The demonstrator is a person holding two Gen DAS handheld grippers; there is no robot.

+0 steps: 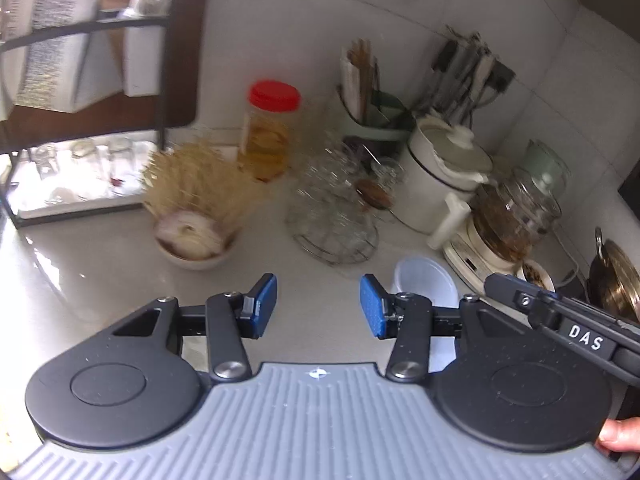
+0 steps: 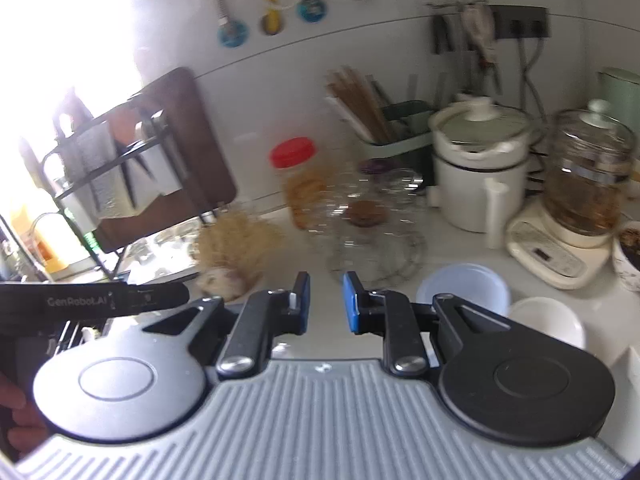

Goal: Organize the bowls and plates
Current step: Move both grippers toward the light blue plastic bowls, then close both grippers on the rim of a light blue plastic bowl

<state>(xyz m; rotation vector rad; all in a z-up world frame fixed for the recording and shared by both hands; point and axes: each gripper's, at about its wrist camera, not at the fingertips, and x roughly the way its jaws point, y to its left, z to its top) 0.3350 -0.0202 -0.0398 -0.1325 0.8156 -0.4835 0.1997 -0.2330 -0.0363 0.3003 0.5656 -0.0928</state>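
Nearest me, left gripper (image 1: 318, 306) spread wide, holding nothing; right gripper (image 2: 326, 302) parted narrower, also bare. Both hover above counter (image 1: 100, 280), likely scouting. Just beyond: pale blue bowl (image 2: 464, 286) beside white bowl (image 2: 548, 320), loose on counter, probably awaiting stacking. Farther: glass jars in wire rack (image 1: 334, 216), blurred.

A home kitchen is shown. A white counter (image 1: 100, 280) backed by tiled wall is crowded ahead of the claw: a red-lidded jar (image 1: 270, 132), a chopstick holder (image 1: 368, 92), a white lidded pot (image 1: 440, 176) and a glass kettle (image 2: 584, 184) on its base. Utensils (image 2: 268, 0) are hung on the wall above. A cutting board (image 2: 180, 152) and black rack (image 1: 80, 32) are seen to the left.
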